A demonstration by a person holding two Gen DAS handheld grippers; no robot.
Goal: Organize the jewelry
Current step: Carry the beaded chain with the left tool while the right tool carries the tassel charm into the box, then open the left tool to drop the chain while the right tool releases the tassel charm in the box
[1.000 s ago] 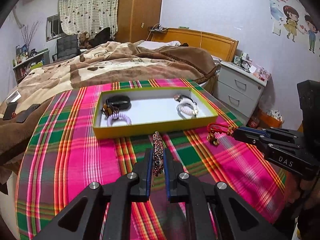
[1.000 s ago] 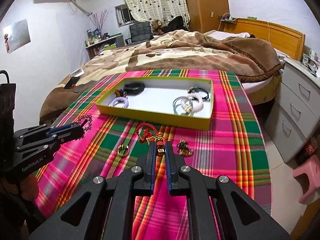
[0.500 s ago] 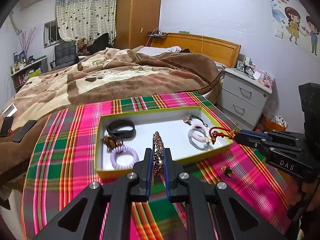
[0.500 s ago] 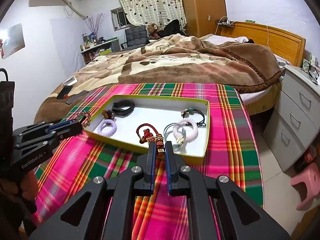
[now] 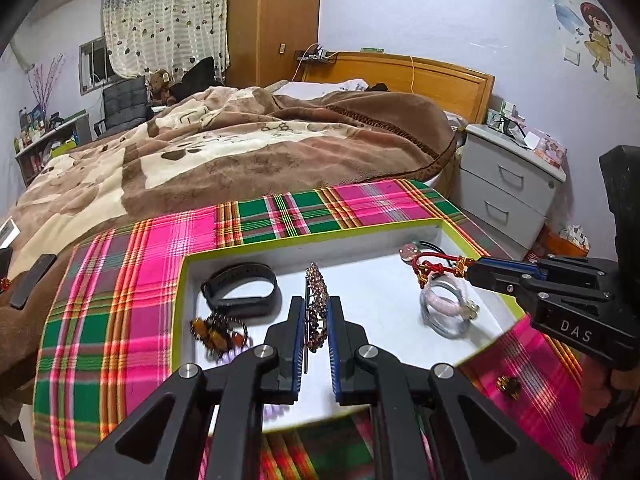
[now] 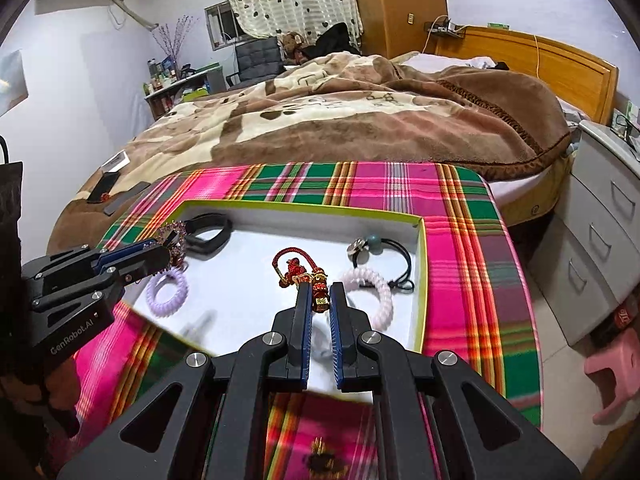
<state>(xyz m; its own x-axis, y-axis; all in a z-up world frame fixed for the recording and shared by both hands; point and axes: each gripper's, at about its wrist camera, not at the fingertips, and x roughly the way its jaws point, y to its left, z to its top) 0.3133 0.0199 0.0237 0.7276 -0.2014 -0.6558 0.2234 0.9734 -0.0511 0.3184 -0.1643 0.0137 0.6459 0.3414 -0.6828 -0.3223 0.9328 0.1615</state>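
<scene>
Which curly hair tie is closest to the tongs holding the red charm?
The pink curly hair tie, just right of the right tongs. The purple one lies farther left, near the left tongs.

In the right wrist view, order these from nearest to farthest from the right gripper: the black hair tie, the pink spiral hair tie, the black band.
From the right gripper:
1. Pink spiral hair tie, just right of the fingers.
2. Black hair tie, behind it, near the tray's right wall.
3. Black band, far left corner of the tray.
</scene>
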